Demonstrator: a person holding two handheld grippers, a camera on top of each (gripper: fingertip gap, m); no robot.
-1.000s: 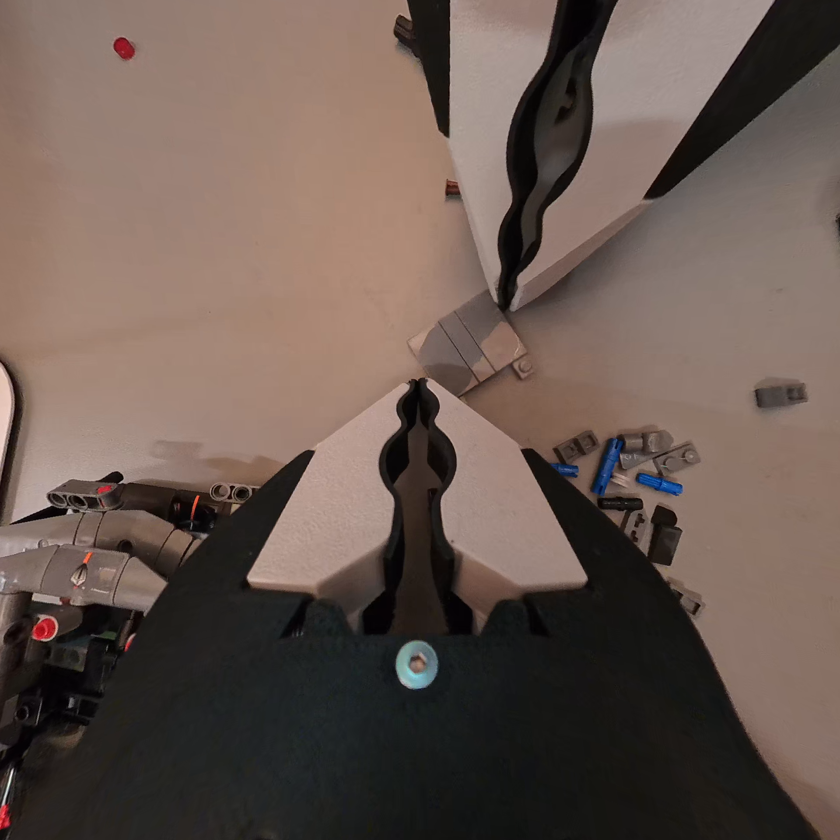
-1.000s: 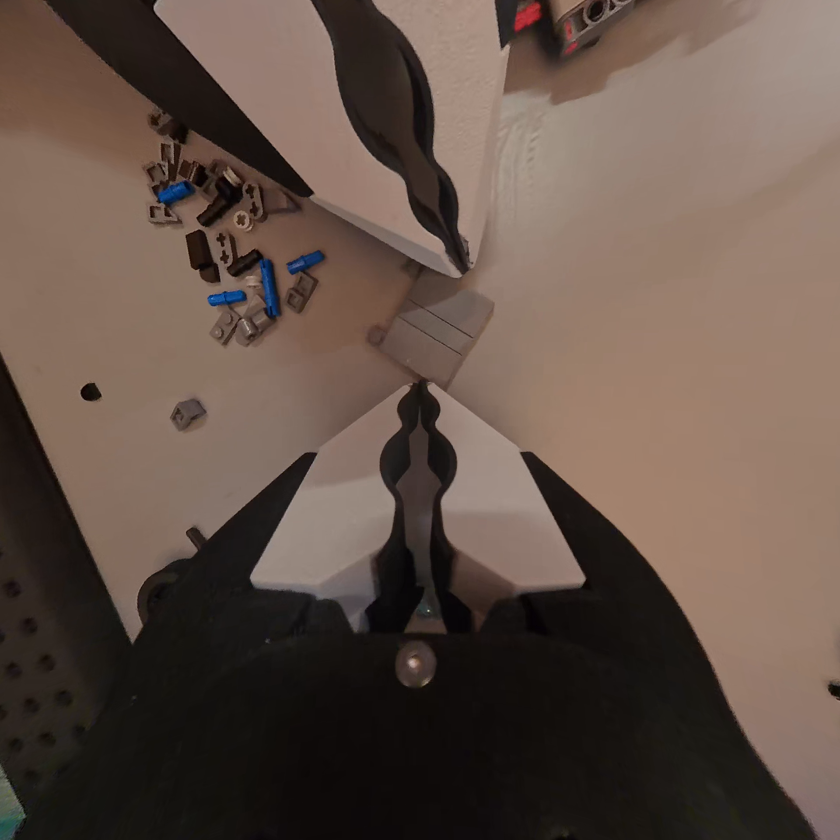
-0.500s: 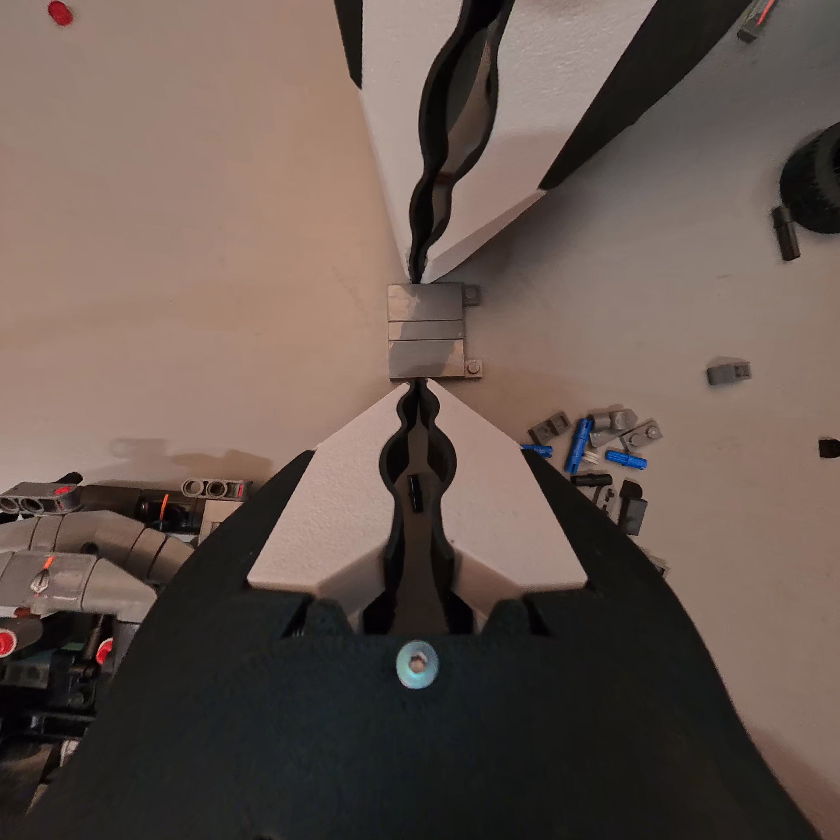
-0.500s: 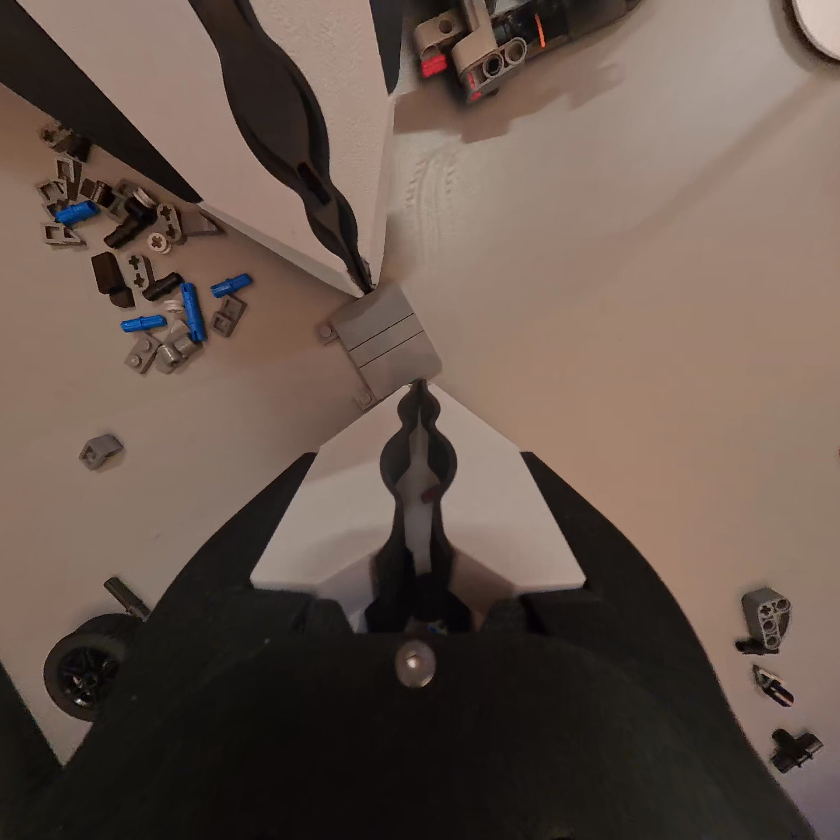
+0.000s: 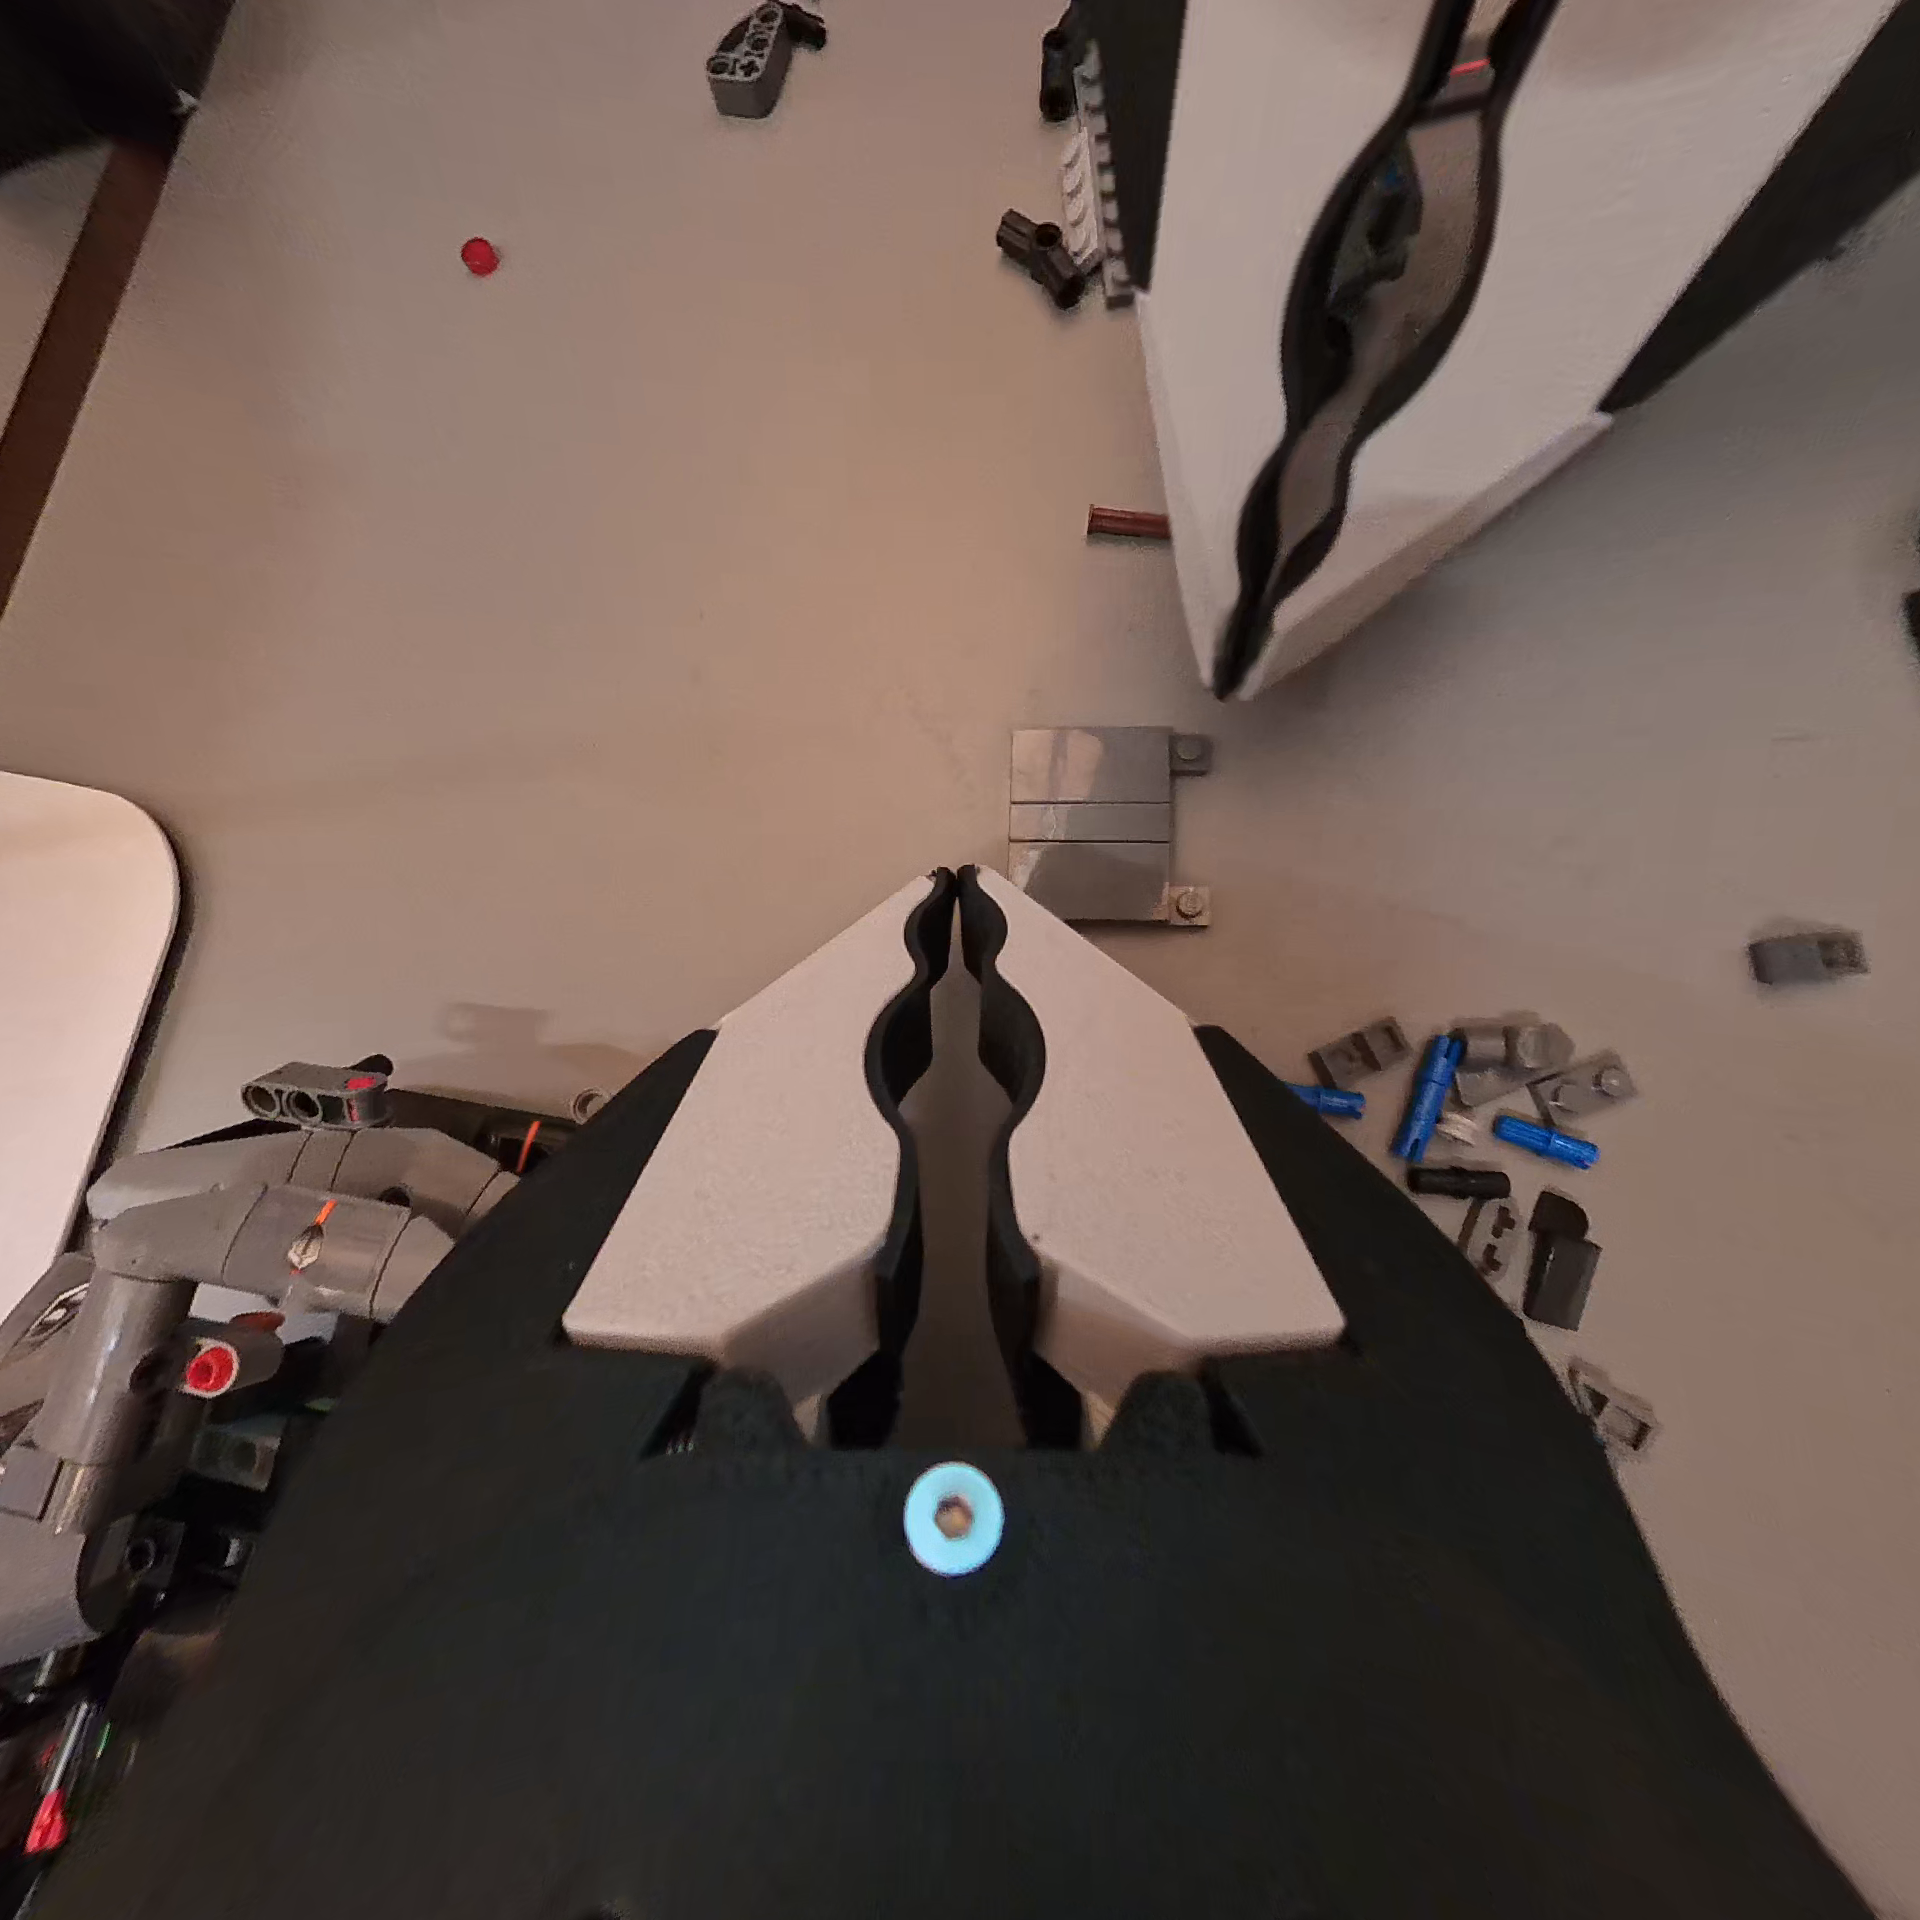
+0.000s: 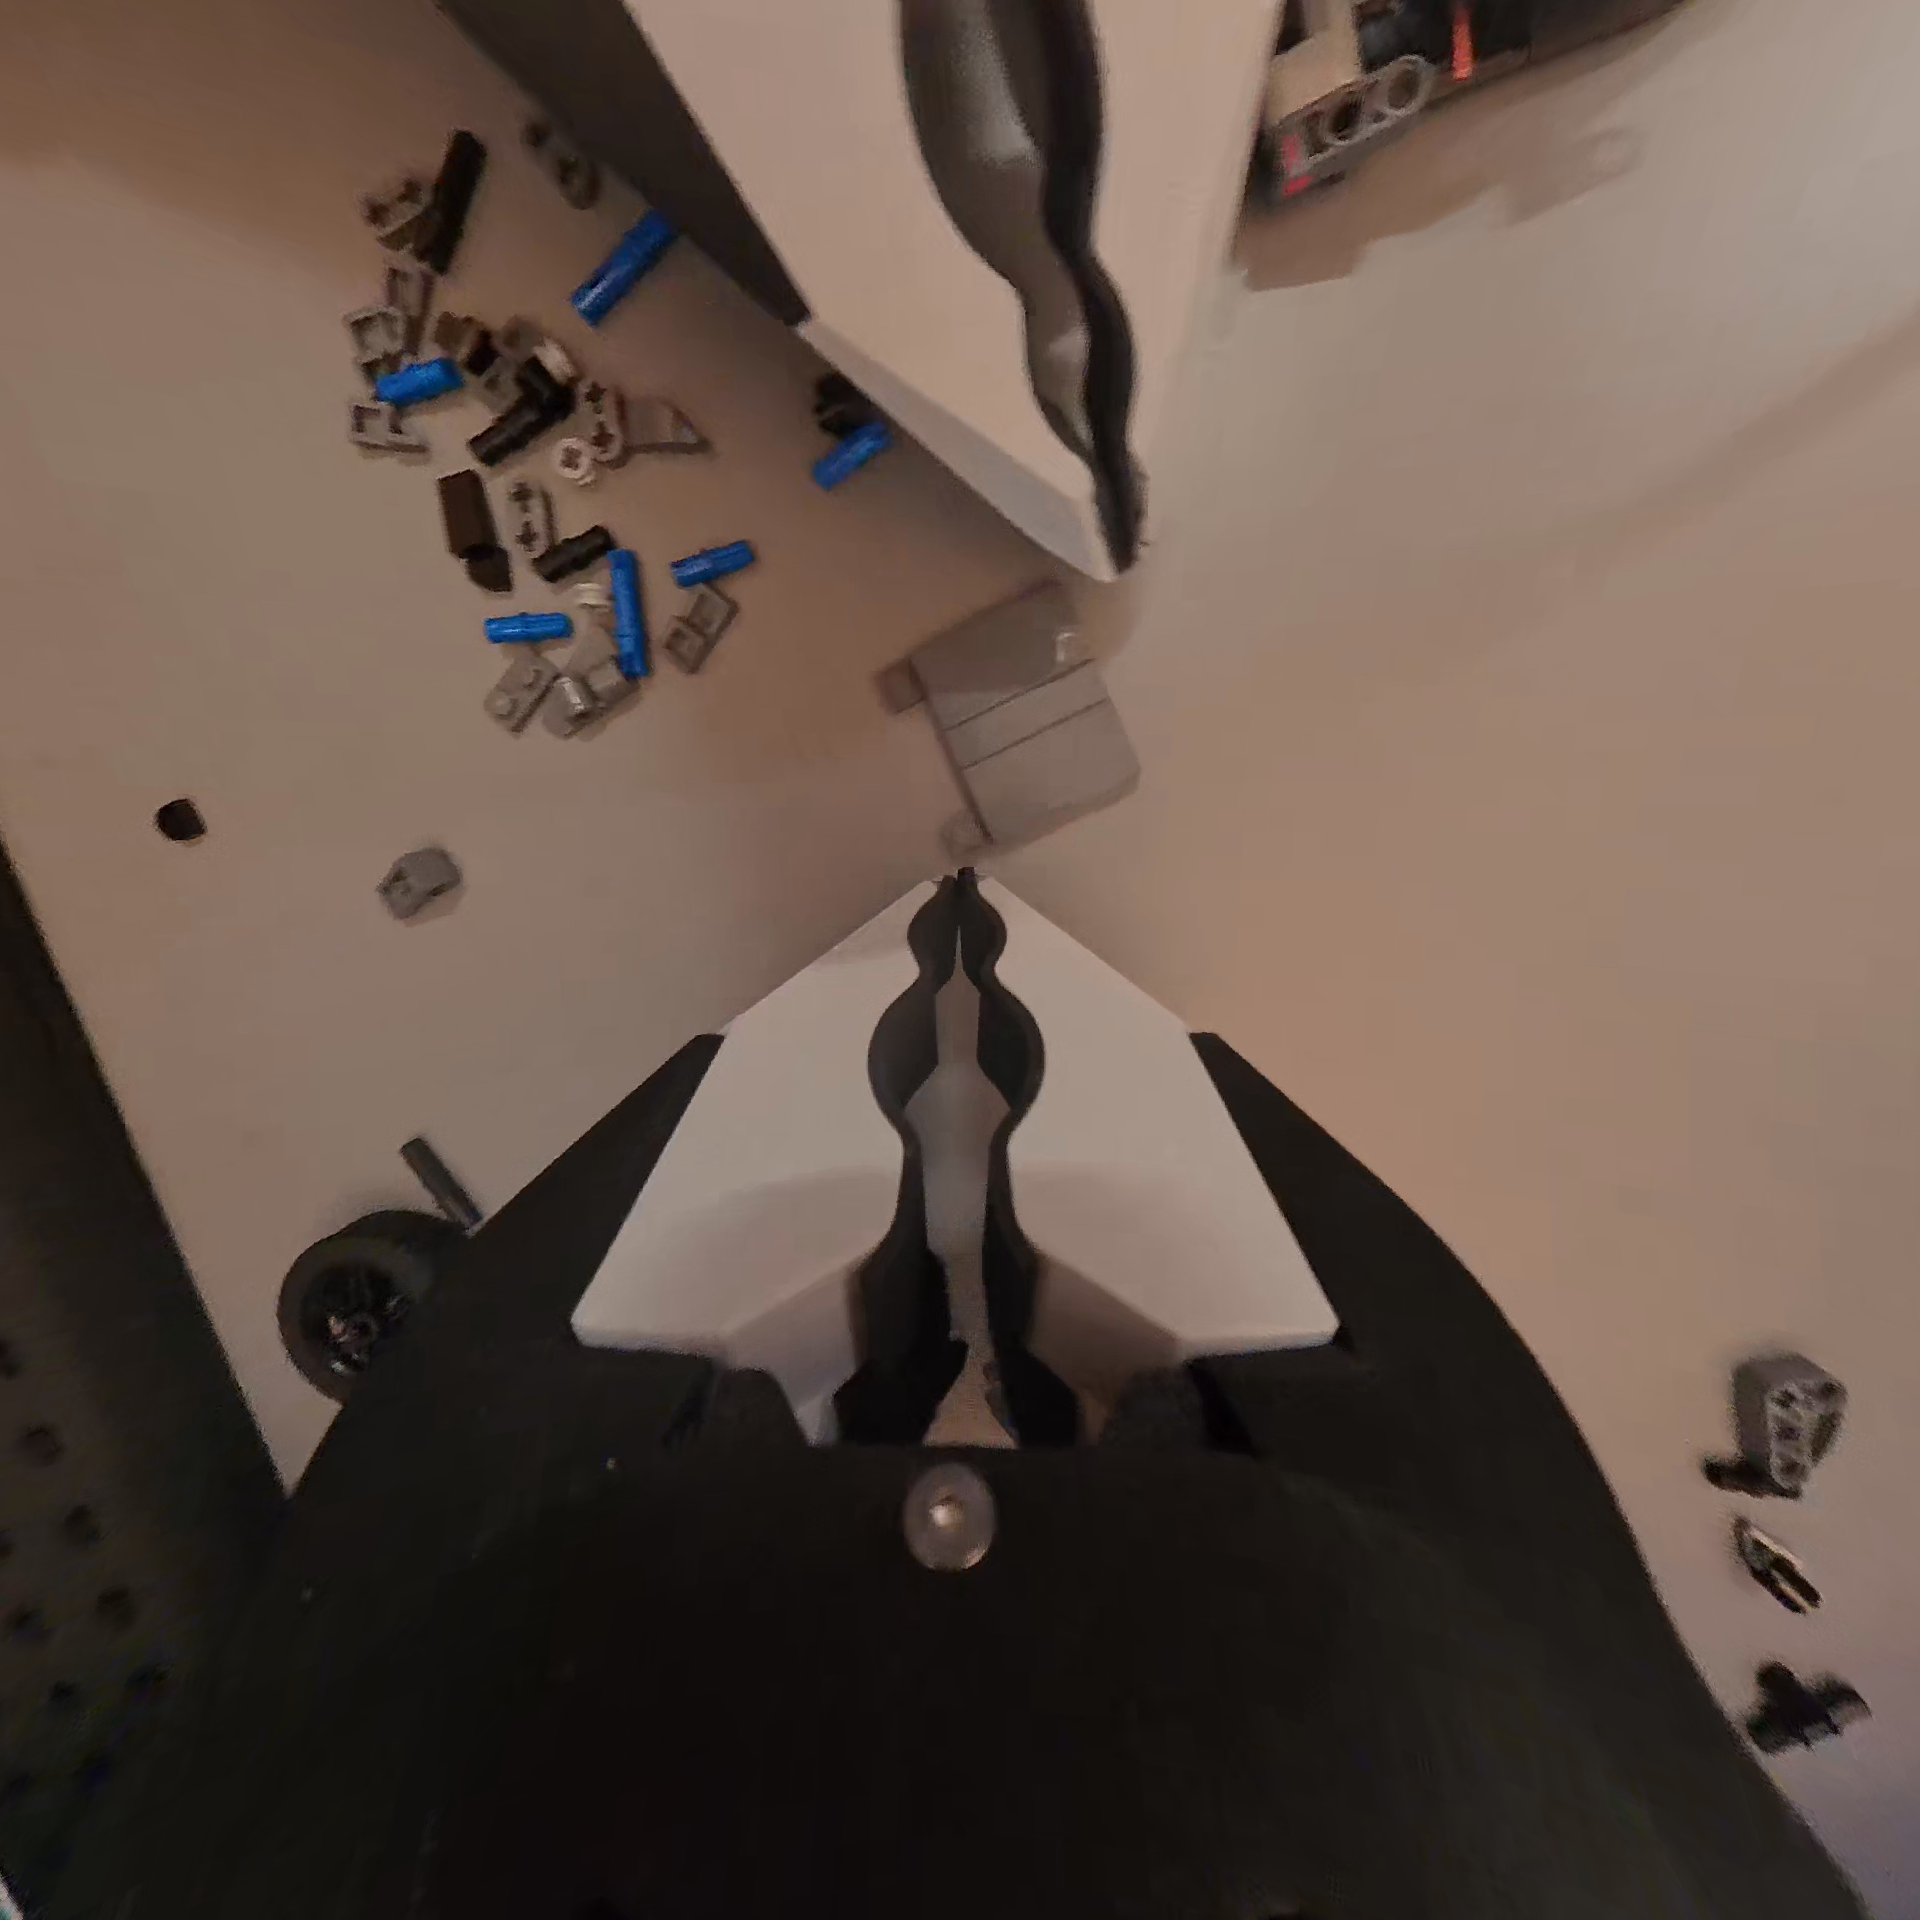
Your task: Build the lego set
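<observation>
Grey tiled plate assembly (image 5: pixel 1093 821): three smooth strips, two studded corner tabs, flat on my table (image 5: pixel 623 623). My left gripper (image 5: pixel 956 875) and right gripper (image 6: pixel 956 881) flank it, tips pressed together, empty.

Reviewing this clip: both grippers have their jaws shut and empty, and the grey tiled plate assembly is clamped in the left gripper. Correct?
Not quite. The grey tiled plate assembly is not clamped: the left wrist view shows it lying free on the table, just beyond and to the side of the left gripper. Both the left and the right gripper do have their jaws shut and empty.
</observation>
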